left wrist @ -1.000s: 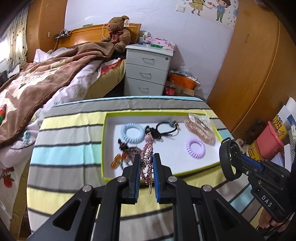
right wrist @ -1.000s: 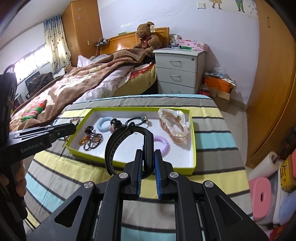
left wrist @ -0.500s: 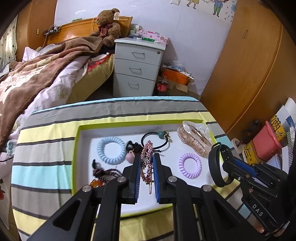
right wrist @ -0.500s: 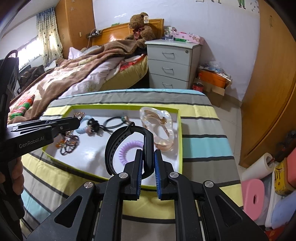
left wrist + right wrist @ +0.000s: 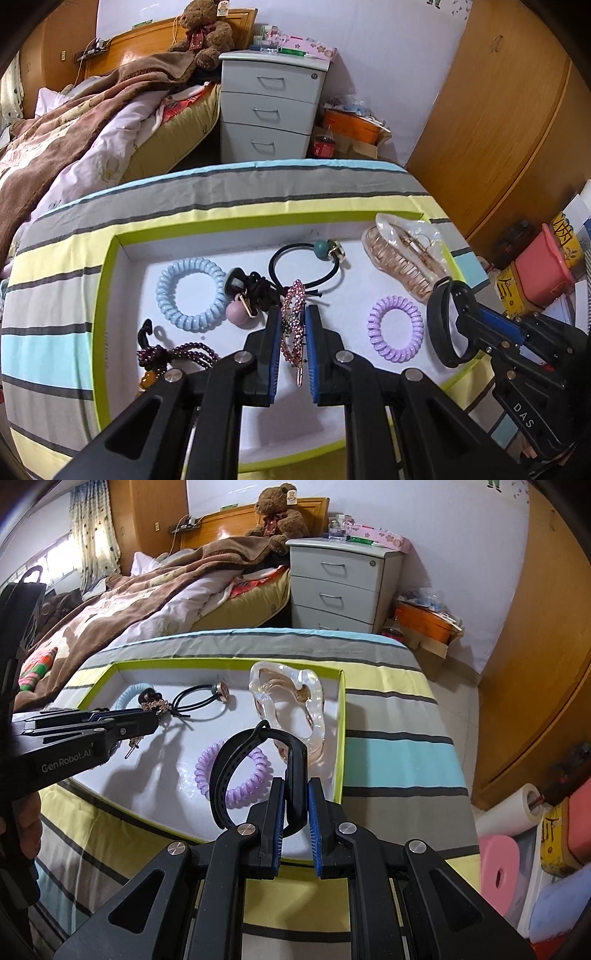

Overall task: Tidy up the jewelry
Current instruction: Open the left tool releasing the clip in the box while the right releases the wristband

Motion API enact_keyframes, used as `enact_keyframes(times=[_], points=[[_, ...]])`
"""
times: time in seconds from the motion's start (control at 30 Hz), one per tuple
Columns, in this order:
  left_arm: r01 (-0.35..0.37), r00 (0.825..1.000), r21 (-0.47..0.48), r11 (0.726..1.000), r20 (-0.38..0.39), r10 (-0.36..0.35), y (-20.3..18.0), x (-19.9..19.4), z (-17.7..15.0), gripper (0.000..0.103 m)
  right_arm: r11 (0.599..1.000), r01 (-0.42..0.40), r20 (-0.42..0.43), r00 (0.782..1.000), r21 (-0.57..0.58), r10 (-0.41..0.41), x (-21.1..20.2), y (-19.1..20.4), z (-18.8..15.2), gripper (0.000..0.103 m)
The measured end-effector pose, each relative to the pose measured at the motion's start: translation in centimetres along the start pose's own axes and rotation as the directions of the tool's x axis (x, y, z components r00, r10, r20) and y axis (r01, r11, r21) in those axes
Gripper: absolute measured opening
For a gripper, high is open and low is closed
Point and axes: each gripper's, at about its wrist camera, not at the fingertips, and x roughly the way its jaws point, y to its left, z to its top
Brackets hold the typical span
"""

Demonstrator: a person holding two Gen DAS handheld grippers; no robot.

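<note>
A white tray with a green rim lies on the striped table. My left gripper hangs over its middle, shut on a pink rhinestone hair clip that stands upright between the pads. My right gripper is over the tray's near right part, shut on a black perforated band that curls up to the left. In the tray lie a blue spiral tie, a purple spiral tie, a black tie with a green bead, a clear claw clip and a dark bead bracelet.
Beyond the table are a bed with a brown blanket, a grey nightstand and a wooden wardrobe. A pink bucket and boxes stand on the floor at the right. A hand holds the left gripper.
Both grippers have moved forward and down, from the tray's near edge to over its inside. Each keeps the same thing in its grip.
</note>
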Motion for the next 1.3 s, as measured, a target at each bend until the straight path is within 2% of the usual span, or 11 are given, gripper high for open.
enact_keyframes(times=[0.27,0.53,1.07,1.23,1.3], points=[[-0.008,1.000,0.003,1.000,-0.014,0.008,0.0,0.7,-0.2,0.013,0.998,-0.050,-0.012,0.999,-0.048,0.050,0.4,0.7,0.2,0.013],[-0.016,1.000,0.009,1.000,-0.017,0.016,0.0,1.0,-0.3,0.014,0.995,-0.059,-0.059,0.997,-0.082,0.054,1.6,1.2,-0.1,0.013],[-0.022,1.000,0.004,1.000,-0.021,0.022,-0.3,1.1,-0.3,0.014,0.996,-0.052,-0.058,0.997,-0.077,0.047,1.6,1.0,0.3,0.013],[-0.022,0.999,0.000,1.000,-0.028,0.022,-0.1,1.1,-0.4,0.028,0.997,-0.054,-0.043,0.998,-0.063,0.051,1.2,0.9,0.3,0.013],[-0.019,0.999,0.000,1.000,-0.030,0.019,-0.2,1.1,-0.4,0.028,0.997,-0.053,-0.041,0.998,-0.061,0.050,1.1,1.0,0.2,0.014]])
